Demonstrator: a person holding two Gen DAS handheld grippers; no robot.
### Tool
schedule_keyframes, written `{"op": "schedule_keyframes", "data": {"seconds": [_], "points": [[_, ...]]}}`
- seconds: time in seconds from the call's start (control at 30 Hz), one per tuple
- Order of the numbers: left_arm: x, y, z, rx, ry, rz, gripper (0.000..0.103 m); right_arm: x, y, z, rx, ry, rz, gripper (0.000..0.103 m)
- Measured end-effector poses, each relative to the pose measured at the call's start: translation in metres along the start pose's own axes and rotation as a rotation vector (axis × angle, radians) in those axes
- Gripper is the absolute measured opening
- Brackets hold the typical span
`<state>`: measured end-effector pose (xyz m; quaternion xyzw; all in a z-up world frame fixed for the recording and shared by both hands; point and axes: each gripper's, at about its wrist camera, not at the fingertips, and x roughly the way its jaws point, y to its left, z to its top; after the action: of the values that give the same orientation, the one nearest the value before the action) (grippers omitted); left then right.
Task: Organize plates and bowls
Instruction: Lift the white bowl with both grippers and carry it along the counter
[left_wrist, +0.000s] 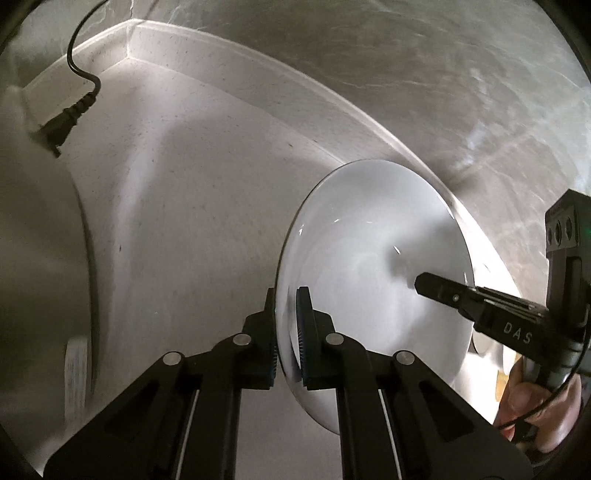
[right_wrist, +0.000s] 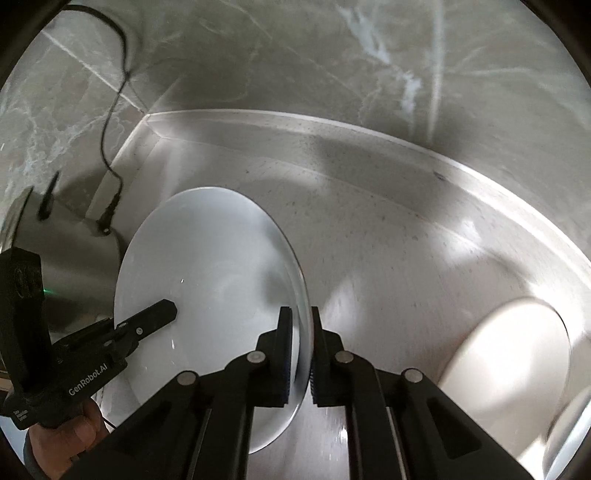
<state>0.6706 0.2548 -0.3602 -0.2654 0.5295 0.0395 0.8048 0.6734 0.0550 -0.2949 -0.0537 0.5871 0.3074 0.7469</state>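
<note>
A white plate hangs above the pale countertop, held at opposite rims by both grippers. My left gripper is shut on its near left rim, one pad on each face. My right gripper is shut on the plate's right rim. In the left wrist view the right gripper's fingers reach over the plate's far side. In the right wrist view the left gripper's fingers lie over the plate's left part.
A black power cord with plug lies in the counter's back corner. A steel pot or appliance stands at the left. A cream bowl sits at the right. Marble backsplash runs behind.
</note>
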Motion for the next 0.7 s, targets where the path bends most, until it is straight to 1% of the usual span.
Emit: {"op": "schedule_keyframes", "data": {"seconds": [0.2, 0.3, 0.47, 0.63, 0.7], "points": [[-0.027, -0.014, -0.040, 0.051, 0.012, -0.018, 0.006, -0.031, 0.009, -0.044, 0.000, -0.015, 0.003, 0.010], [-0.035, -0.022, -0.071, 0.069, 0.038, -0.028, 0.006, -0.042, 0.013, -0.071, 0.004, -0.021, 0.002, 0.010], [-0.032, -0.031, -0.116, 0.097, 0.091, -0.030, 0.006, -0.049, 0.010, -0.112, 0.030, -0.014, -0.011, 0.011], [-0.023, -0.034, -0.154, 0.106, 0.153, -0.029, 0.007, -0.042, 0.003, -0.143, 0.072, 0.013, -0.007, 0.011], [-0.021, -0.033, -0.164, 0.105, 0.164, -0.027, 0.007, -0.040, 0.002, -0.148, 0.081, 0.019, -0.005, 0.011]]}}
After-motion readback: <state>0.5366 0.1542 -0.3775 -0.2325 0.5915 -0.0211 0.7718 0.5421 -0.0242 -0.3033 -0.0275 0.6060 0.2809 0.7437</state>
